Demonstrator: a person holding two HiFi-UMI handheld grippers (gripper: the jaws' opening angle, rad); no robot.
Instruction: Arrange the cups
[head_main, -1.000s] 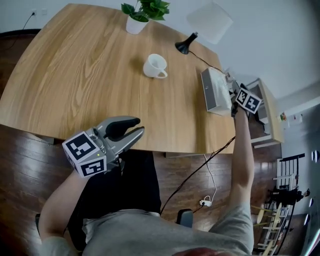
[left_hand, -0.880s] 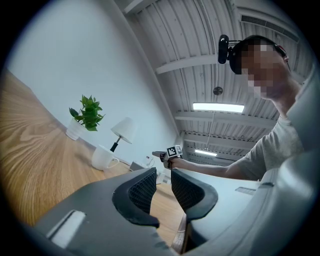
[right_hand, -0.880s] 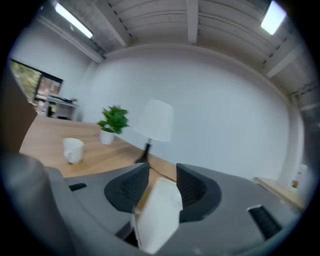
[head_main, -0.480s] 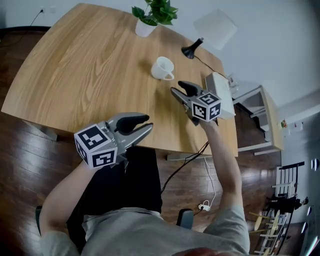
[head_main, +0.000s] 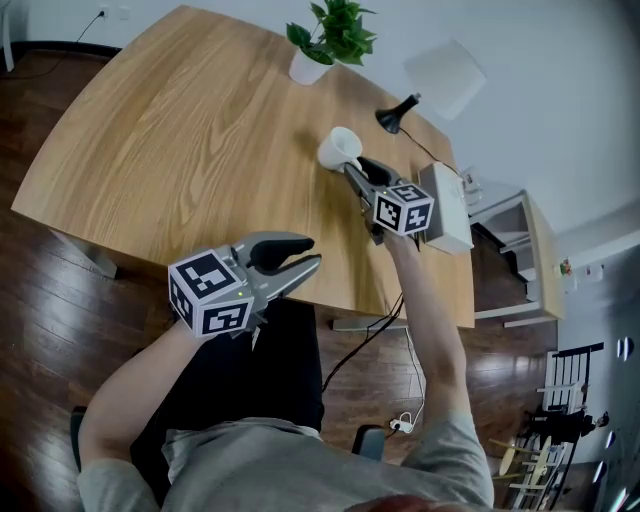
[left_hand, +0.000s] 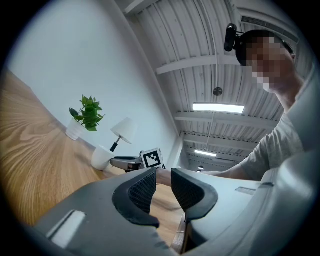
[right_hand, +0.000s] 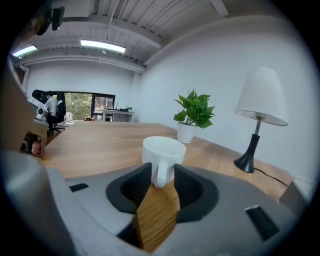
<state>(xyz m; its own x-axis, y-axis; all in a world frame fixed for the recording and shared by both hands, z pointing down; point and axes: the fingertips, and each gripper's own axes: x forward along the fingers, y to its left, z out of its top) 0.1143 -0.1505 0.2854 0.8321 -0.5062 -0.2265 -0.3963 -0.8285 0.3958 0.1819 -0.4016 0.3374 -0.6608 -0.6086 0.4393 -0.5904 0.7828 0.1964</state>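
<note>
Gripping white mug by its handle, far right on the wooden table | my right gripper: jaws have just been closing, tips pinching the handle | my left gripper: slightly apart, empty | I'd seat the handle deeper and lift level.

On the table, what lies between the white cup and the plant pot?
Nothing: only bare table lies between the cup and the plant pot. The head view shows this stretch plainly, and the right gripper view agrees.
</note>
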